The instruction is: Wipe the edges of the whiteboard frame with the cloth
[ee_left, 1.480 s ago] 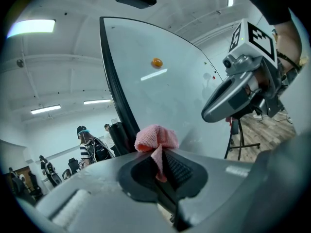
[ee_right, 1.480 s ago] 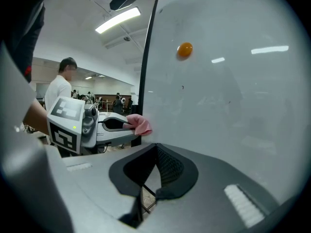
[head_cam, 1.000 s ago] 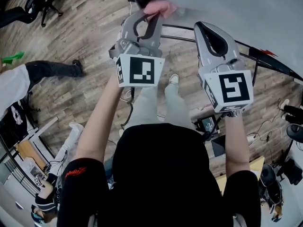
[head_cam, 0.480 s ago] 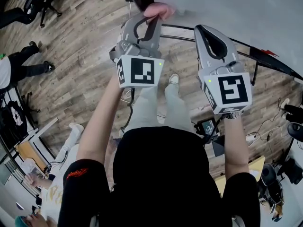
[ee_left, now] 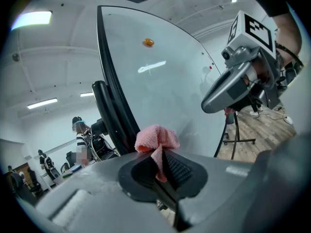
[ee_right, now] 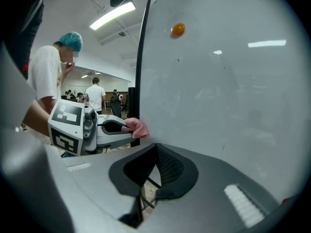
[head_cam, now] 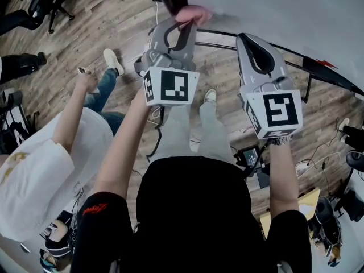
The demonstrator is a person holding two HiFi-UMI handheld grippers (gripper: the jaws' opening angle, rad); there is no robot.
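Left tool (head_cam: 185, 26): jaws closed, pinching pink cloth (ee_left: 156, 139). Cloth bunch sticks out past tips, appears to touch black frame (ee_left: 114, 106) at left vertical edge of whiteboard (ee_left: 170, 81). Right tool (ee_right: 154, 171): beside left tool, jaws pressed together, nothing between, close to board face.

Step in hand, likely: wiping frame edge. To do well: keep cloth on frame, not board face; slide along edge in one line; hold pinch firm.

Count: two tools, one cloth, one whiteboard, one orange magnet (ee_left: 148, 42).
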